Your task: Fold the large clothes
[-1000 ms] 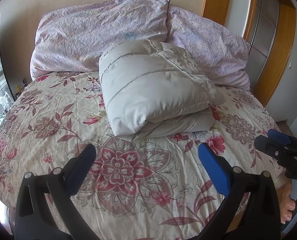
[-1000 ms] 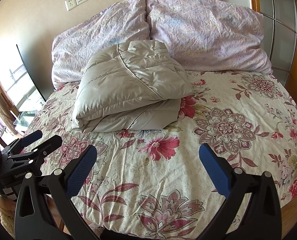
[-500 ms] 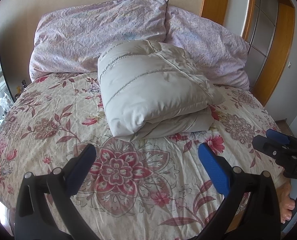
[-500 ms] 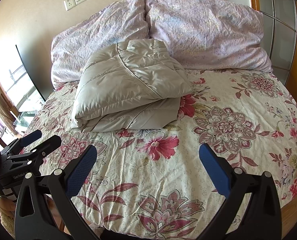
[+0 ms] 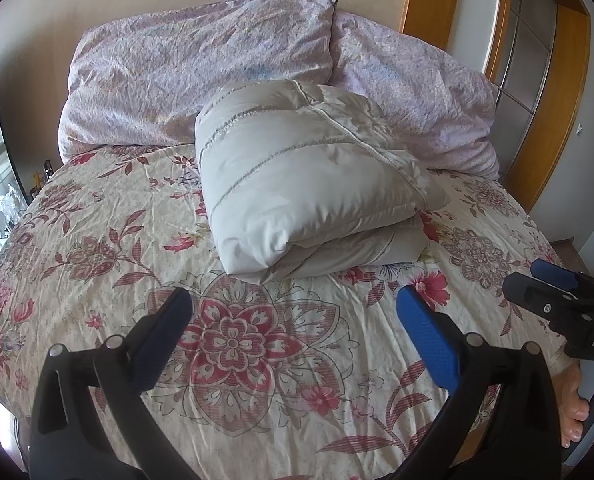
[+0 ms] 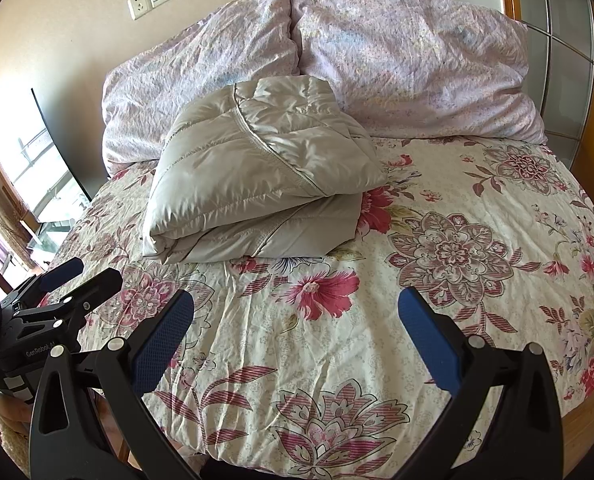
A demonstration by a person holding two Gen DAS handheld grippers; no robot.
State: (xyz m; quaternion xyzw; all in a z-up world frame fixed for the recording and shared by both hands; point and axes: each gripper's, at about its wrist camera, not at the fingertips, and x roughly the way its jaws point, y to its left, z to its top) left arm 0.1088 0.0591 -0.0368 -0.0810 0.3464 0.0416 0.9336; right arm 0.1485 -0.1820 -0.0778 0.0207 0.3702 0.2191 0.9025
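Observation:
A light grey padded jacket (image 5: 309, 184) lies folded into a thick bundle on the floral bedspread (image 5: 97, 240), its far side against the pillows. It also shows in the right wrist view (image 6: 257, 172). My left gripper (image 5: 293, 320) is open and empty, held over the near part of the bed, well short of the jacket. My right gripper (image 6: 295, 320) is open and empty, also short of the jacket. Each gripper shows in the other's view: the right one at the right edge (image 5: 553, 288), the left one at the left edge (image 6: 77, 280).
Two pale purple pillows (image 6: 409, 60) lean against the wall behind the jacket. A wooden wardrobe frame (image 5: 565, 100) stands to the right. A window (image 6: 37, 168) is at the left. The bed's wooden edge (image 6: 593, 404) shows at the lower right.
Both views have shifted only slightly; the jacket sits a touch higher in the frame. Both grippers stay open and the jacket has not moved.

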